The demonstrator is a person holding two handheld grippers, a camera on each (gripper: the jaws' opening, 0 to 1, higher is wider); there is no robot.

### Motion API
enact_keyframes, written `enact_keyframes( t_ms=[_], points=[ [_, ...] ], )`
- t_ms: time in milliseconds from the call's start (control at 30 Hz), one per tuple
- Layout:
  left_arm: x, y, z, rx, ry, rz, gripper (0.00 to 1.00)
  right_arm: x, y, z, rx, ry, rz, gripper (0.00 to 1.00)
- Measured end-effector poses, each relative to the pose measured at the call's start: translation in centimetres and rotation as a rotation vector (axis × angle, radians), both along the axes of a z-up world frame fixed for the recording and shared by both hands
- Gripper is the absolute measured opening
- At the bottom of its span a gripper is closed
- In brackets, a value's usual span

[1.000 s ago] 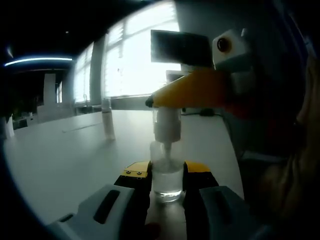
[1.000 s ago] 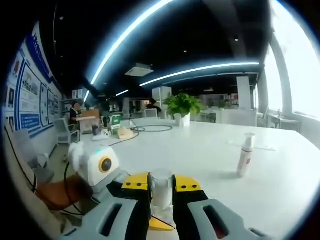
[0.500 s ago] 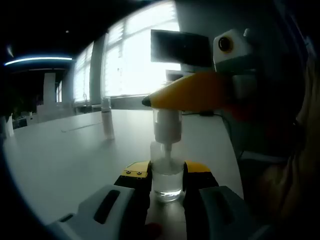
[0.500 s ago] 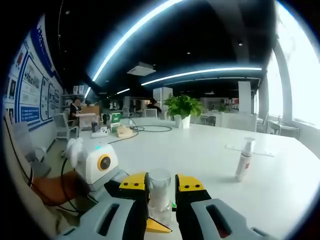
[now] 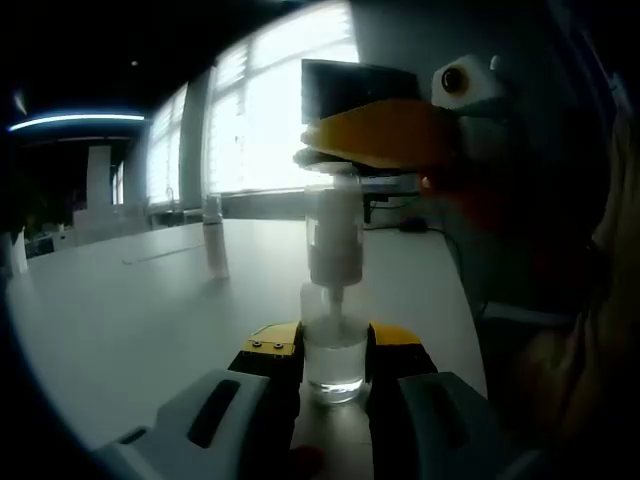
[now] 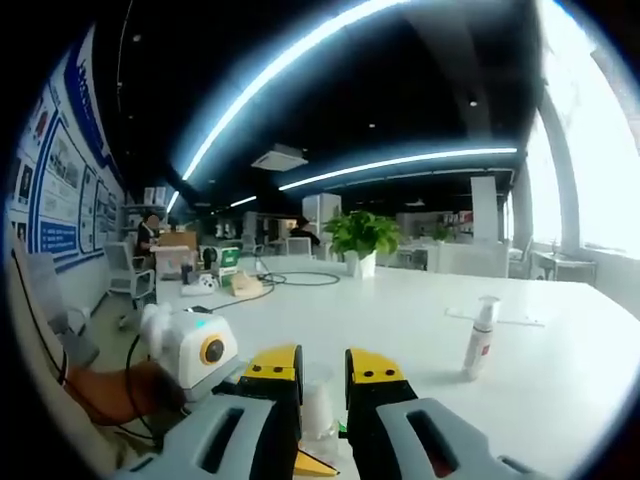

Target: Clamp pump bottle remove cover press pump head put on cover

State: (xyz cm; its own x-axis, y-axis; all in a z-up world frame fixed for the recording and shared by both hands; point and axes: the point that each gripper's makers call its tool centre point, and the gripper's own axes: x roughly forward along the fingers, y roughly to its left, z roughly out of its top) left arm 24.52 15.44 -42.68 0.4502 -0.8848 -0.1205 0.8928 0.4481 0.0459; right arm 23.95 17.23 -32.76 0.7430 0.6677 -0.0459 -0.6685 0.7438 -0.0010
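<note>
Our left hand-held gripper (image 5: 333,362) pins the bottle (image 5: 333,345) on the worktop (image 5: 120,310); the right hand-held gripper (image 6: 323,378) grips the cover (image 6: 318,400) above the pump (image 5: 334,262). Tilting it could topple the bottle.

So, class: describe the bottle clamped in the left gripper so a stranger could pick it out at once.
Start at the long white table by the bright windows. At its near edge the left gripper clamps a short clear pump bottle. The other bottle, slim and white, stands free farther back; this one has the right gripper at its top.

two pump bottles (image 5: 334,330) (image 5: 214,236), one clear cover (image 5: 333,222), one potted plant (image 6: 361,238)
</note>
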Motion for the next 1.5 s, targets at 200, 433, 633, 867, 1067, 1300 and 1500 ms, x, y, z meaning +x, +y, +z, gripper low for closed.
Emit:
enact_keyframes(
  t_ms=[200, 433, 633, 867, 1067, 1300, 1500],
  points=[
    [0.0, 0.0, 0.0, 0.0, 0.0, 0.0, 0.15, -0.3, -0.2, 1.0, 0.028, -0.015, 0.003, 0.11],
    [0.0, 0.0, 0.0, 0.0, 0.001, 0.0, 0.15, -0.1, -1.6, 1.5, 0.043, -0.023, -0.03, 0.11],
    [0.0, -0.1, 0.0, 0.0, 0.001, 0.001, 0.15, 0.5, -2.9, 1.4, 0.037, -0.028, -0.065, 0.09],
    [0.0, -0.1, 0.1, 0.0, 0.001, 0.001, 0.15, 0.5, -3.9, 1.4, 0.029, -0.04, -0.085, 0.0],
    [-0.1, -0.1, 0.1, 0.004, -0.008, -0.003, 0.15, 0.3, -4.2, 1.3, 0.015, -0.051, -0.082, 0.0],
    [0.2, 0.0, 0.0, 0.004, -0.007, 0.0, 0.15, 0.4, -4.8, 0.7, 0.011, -0.046, -0.086, 0.0],
    [0.3, 0.1, 0.0, 0.003, -0.006, 0.001, 0.15, 0.4, -5.4, 0.1, -0.009, -0.054, -0.088, 0.0]
  ],
)
